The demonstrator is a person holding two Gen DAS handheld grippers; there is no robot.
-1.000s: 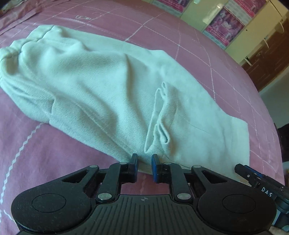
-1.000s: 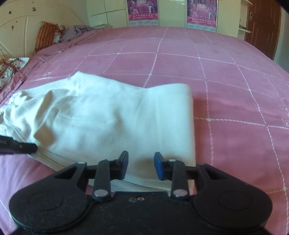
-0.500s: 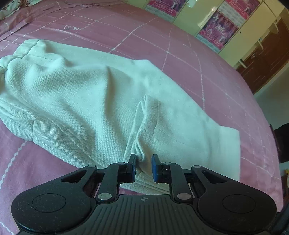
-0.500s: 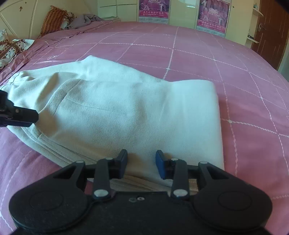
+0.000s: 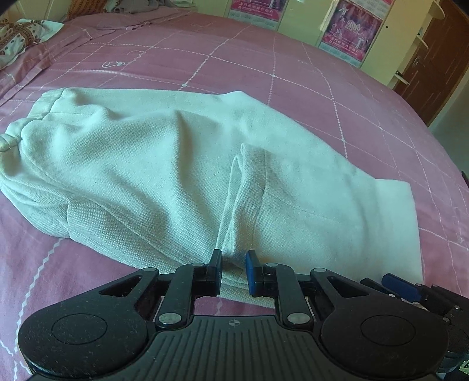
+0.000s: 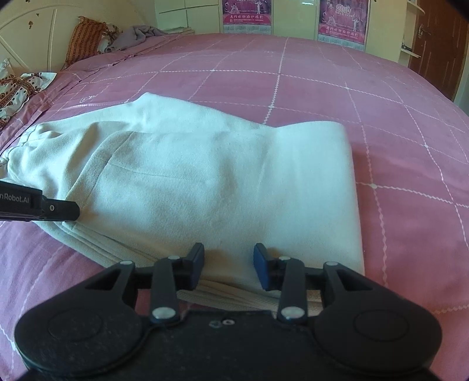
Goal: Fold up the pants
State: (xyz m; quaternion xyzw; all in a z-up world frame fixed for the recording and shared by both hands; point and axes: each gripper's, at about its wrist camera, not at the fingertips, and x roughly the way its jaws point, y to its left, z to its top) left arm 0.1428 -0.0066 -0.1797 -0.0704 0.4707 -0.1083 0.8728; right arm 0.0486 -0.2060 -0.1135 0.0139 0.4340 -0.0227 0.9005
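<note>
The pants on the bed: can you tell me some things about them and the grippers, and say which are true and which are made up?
1. The pants are pale and lie on a pink bedspread. True.
2. The left hand-held gripper pinches a raised fold of the pants. True.
3. The right hand-held gripper is clamped tight on a sock. False: its jaws are opening, with only the pants edge under them.
4. The pants hang from a hook on the door. False: they lie on the bed.
5. Posters hang on the wardrobe behind the bed. True.
</note>
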